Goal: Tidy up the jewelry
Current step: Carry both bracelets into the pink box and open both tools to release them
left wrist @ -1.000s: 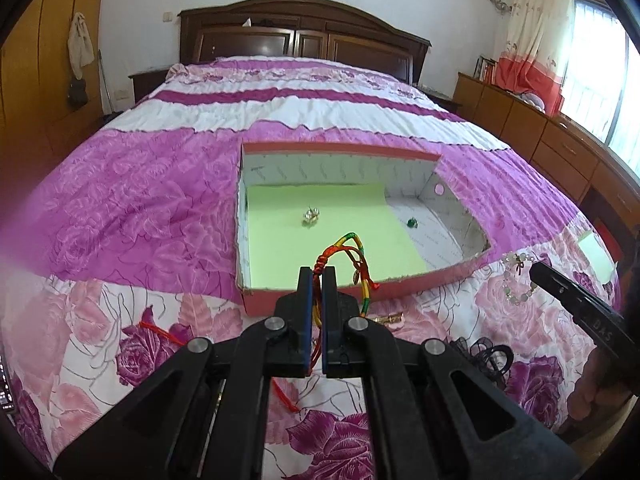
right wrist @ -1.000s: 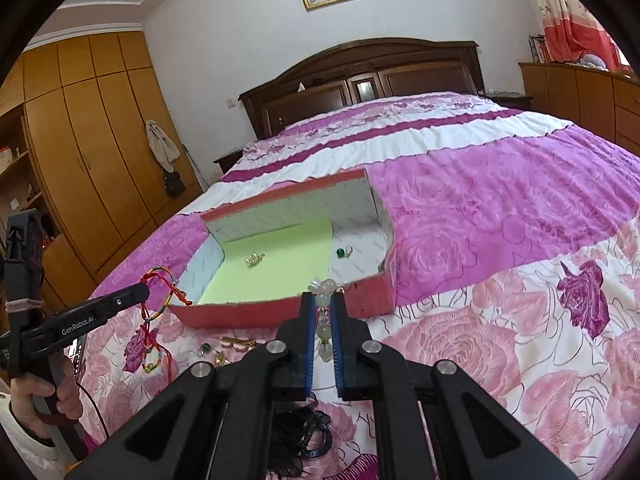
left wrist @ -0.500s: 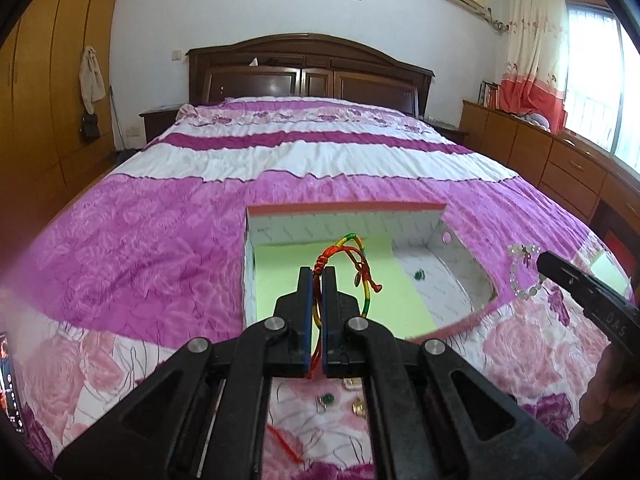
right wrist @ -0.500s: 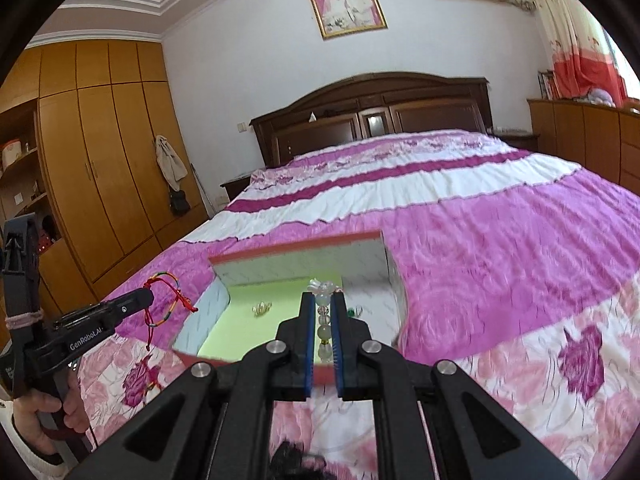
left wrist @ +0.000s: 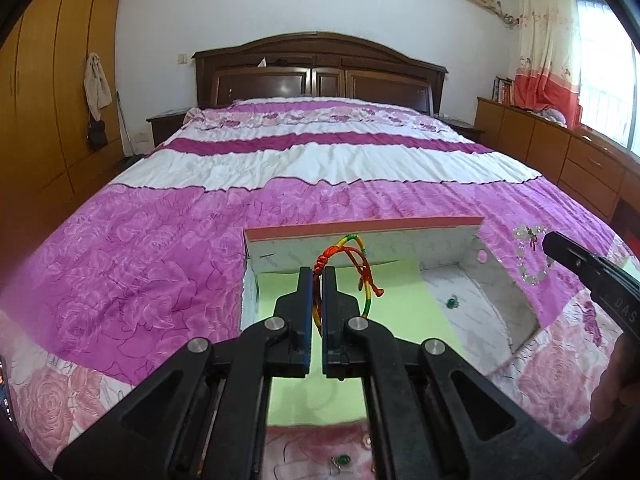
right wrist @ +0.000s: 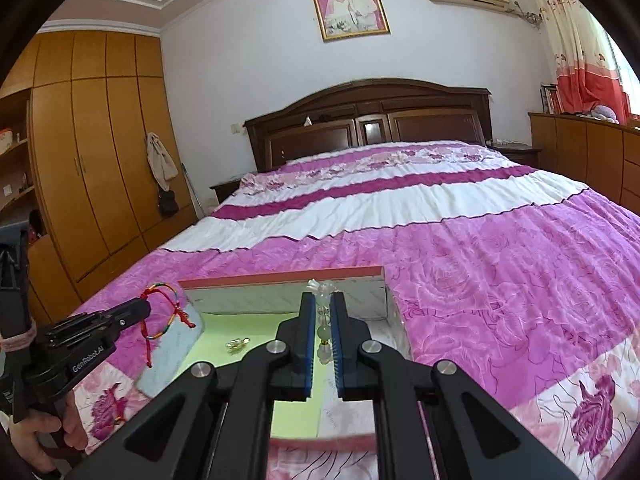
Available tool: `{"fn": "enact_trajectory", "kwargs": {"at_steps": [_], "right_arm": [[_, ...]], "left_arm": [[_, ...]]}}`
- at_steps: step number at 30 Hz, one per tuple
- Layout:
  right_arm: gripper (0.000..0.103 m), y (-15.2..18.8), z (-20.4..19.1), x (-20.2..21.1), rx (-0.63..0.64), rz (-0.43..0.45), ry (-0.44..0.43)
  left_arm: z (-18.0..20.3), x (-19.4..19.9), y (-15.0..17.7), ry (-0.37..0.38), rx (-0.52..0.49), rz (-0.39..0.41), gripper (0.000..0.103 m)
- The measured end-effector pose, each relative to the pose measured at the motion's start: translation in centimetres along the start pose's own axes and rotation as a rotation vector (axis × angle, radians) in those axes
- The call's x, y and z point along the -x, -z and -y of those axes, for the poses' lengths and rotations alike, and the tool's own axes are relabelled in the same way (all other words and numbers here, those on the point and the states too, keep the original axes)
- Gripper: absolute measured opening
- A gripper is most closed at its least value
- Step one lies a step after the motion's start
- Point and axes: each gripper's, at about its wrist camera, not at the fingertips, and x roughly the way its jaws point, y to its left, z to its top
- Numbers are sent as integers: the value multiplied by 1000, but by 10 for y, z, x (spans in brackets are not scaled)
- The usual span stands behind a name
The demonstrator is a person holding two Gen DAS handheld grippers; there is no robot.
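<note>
Nearest, the left gripper (left wrist: 318,276) has its blue-padded jaws clamped on a braided cord bracelet (left wrist: 352,264), red knotted with green and yellow strands, its loop standing above the box; the right gripper (right wrist: 324,304) pinches a bead bracelet (right wrist: 323,330) of pale, glassy round beads, strung between its ribbed blue pads; both grippers are matte black plastic with silver rivets. Below them lies a shallow cardboard box (left wrist: 360,233), pink-edged with white patterned inner walls; a smooth lime-green sheet (left wrist: 400,312) covers its left part, and the right part is bare white. A small gold-coloured trinket (right wrist: 237,344) rests on the green sheet; a tiny green-stoned piece (left wrist: 452,302) sits on the white floor. On the quilt just near of the box another green-stoned item (left wrist: 342,460) shows, blurred. The box sits on a bed (left wrist: 160,248) under a rumpled quilt of magenta roses and white bands; beyond rise a dark carved wooden headboard (left wrist: 320,76), orange-brown wardrobes (right wrist: 100,152) at left, and a framed photo (right wrist: 350,8) on the white wall.
</note>
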Motion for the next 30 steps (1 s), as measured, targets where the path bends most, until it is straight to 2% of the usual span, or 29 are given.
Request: {"fn": "enact_trajectory", "kwargs": {"at_steps": [12, 18, 21, 27, 30], "right_arm": [[9, 23, 14, -70, 12, -166, 70], [9, 34, 22, -89, -1, -229, 99], [9, 35, 23, -91, 5, -239, 109], [10, 34, 23, -93, 0, -249, 88], [19, 33, 24, -92, -14, -248, 75]], "left_arm": [[-6, -56, 21, -27, 10, -151, 0], [-8, -75, 29, -40, 9, -205, 0], [-5, -79, 31, -55, -14, -217, 0], [3, -86, 35, -35, -40, -268, 0], [5, -83, 35, -29, -36, -270, 5]]}}
